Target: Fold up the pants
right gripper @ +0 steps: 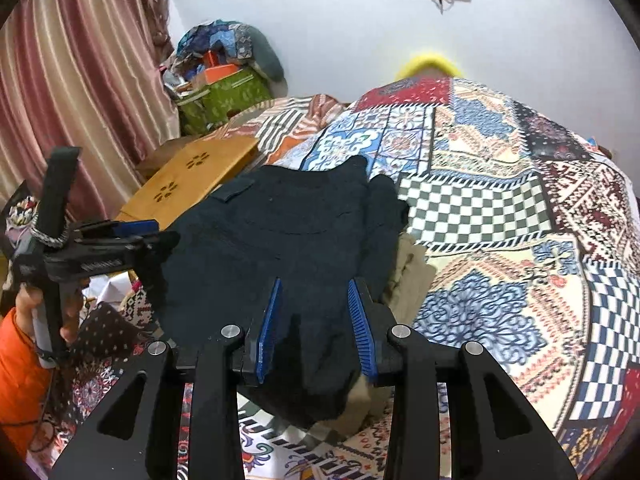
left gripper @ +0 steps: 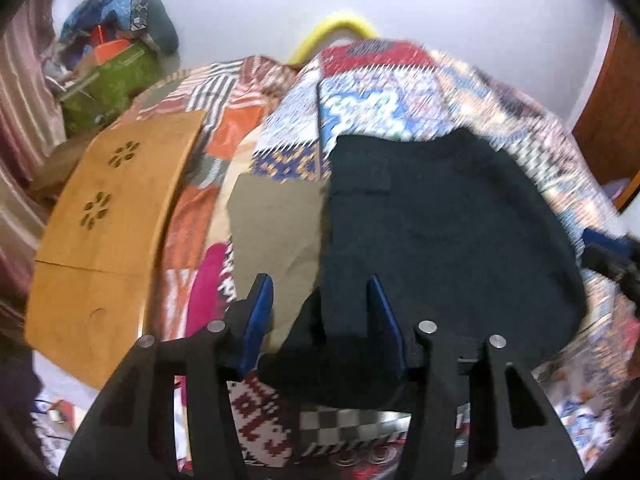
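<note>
Dark navy pants [left gripper: 440, 224] lie folded on the patchwork bedspread, also in the right wrist view [right gripper: 280, 240]. They rest on top of a khaki garment [left gripper: 276, 232], which shows at their right edge in the right wrist view [right gripper: 412, 276]. My left gripper [left gripper: 322, 292] is open, its blue pads either side of the pants' near left corner. It also shows in the right wrist view [right gripper: 132, 232]. My right gripper [right gripper: 314, 296] is open above the pants' near right edge, with cloth between the pads.
A wooden lap table [left gripper: 108, 220] lies at the bed's left side. A green box with piled clothes [right gripper: 224, 92] stands by the wall, next to pink curtains [right gripper: 72, 80]. The patchwork bedspread [right gripper: 500, 200] extends far right.
</note>
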`<control>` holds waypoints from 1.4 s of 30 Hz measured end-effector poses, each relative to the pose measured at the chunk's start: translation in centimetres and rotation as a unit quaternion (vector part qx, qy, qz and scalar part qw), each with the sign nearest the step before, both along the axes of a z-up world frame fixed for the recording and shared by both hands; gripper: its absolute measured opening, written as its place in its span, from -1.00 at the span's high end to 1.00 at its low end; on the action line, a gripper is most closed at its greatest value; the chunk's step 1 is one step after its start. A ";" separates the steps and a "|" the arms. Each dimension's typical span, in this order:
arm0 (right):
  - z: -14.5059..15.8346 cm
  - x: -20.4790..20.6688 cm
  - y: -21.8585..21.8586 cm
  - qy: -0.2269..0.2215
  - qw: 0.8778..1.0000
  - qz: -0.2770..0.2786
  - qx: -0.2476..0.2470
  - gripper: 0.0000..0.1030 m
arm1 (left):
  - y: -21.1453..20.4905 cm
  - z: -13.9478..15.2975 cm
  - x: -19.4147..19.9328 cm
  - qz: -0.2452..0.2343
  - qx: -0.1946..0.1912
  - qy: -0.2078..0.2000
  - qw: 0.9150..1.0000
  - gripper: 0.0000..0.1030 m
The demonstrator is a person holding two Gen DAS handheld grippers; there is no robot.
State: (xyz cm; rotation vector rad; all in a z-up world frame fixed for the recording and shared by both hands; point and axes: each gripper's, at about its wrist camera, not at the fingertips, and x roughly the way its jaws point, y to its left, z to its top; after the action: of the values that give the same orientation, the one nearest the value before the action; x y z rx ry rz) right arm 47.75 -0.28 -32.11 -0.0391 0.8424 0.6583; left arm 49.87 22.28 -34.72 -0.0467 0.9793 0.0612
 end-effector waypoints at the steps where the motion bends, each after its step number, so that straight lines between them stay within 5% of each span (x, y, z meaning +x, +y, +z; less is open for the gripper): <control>1: -0.6 0.3 0.4 0.002 1.000 0.001 -0.012 0.39 | 0.2 -0.5 0.0 0.006 0.001 0.003 1.000 0.01; 5: -3.9 2.5 0.9 0.031 0.998 -0.006 -0.056 0.43 | 0.6 -1.3 0.3 0.017 0.009 -0.001 1.000 0.00; 7: -5.1 3.3 0.1 0.062 0.997 -0.015 -0.038 0.43 | 0.6 -1.7 0.6 0.035 0.065 0.002 0.997 0.01; 9: -5.3 3.5 -0.3 0.071 0.997 -0.019 -0.031 0.43 | 1.2 -2.8 1.3 0.052 0.101 0.025 0.993 0.23; 12: -4.2 2.8 0.0 0.056 0.997 -0.013 -0.046 0.43 | 3.6 -3.9 1.3 0.069 0.028 0.056 0.996 0.39; 15: -1.8 1.7 -0.3 0.026 0.998 -0.016 -0.055 0.37 | 4.4 -2.3 -0.4 0.074 -0.015 0.024 0.997 0.39; 21: 3.6 -0.9 -2.8 -0.012 0.999 -0.027 -0.017 0.37 | 2.6 2.9 -3.6 0.056 -0.041 -0.025 0.997 0.39; 29: 11.3 -6.7 -5.1 -0.082 0.996 -0.035 0.025 0.34 | -2.9 13.5 -10.7 0.005 -0.051 -0.119 0.992 0.25; 42: 22.0 -19.0 -8.9 -0.199 0.972 -0.027 0.121 0.17 | -9.0 27.5 -27.0 0.006 -0.033 -0.276 0.961 -0.20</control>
State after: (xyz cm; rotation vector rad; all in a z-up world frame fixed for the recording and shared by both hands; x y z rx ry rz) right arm 28.77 -9.19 -10.16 0.0696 0.3723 0.6692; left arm 22.90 13.28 -7.22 -0.1233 0.4210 0.0239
